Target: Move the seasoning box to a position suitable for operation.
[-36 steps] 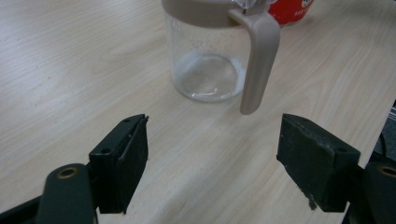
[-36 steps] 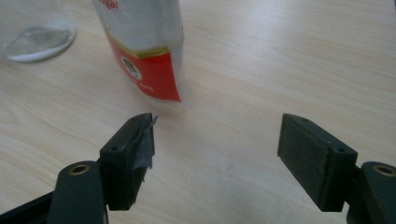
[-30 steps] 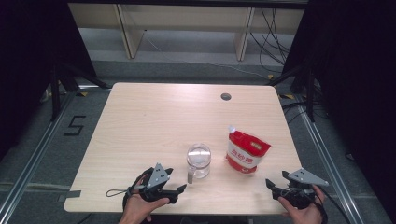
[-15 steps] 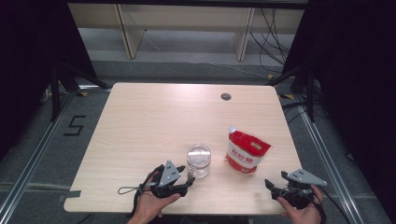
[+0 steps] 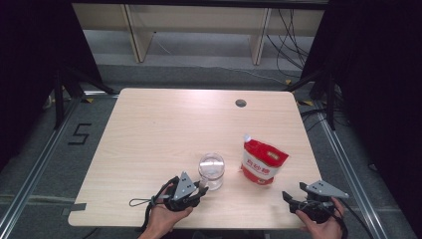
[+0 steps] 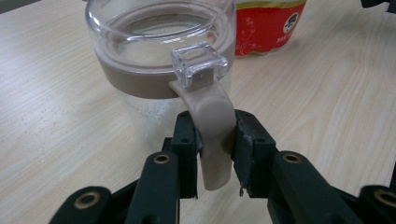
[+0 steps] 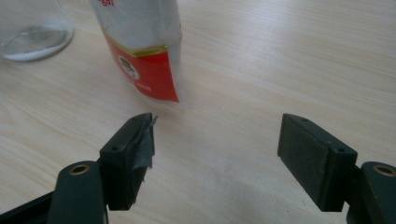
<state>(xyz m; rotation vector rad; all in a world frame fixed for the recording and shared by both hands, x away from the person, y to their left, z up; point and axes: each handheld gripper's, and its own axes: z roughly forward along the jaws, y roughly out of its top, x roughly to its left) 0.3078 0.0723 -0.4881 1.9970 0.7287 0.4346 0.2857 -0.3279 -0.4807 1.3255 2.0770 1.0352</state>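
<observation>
Left hand-held gripper (image 6: 212, 149) low and level, just closed on jar's beige latch (image 6: 212, 135), right hand-held gripper (image 7: 215, 154) wide, resting apart.

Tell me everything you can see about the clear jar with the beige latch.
The jar is a clear, glass-like container standing upright on the wooden table, near the front edge and left of the red pouch. A clear lid sits on top, ringed by a beige band. A beige latch hangs from a clear clasp down the side. The left gripper has just been closing, and its pads now press this latch from both sides. A few white grains cling inside.
</observation>
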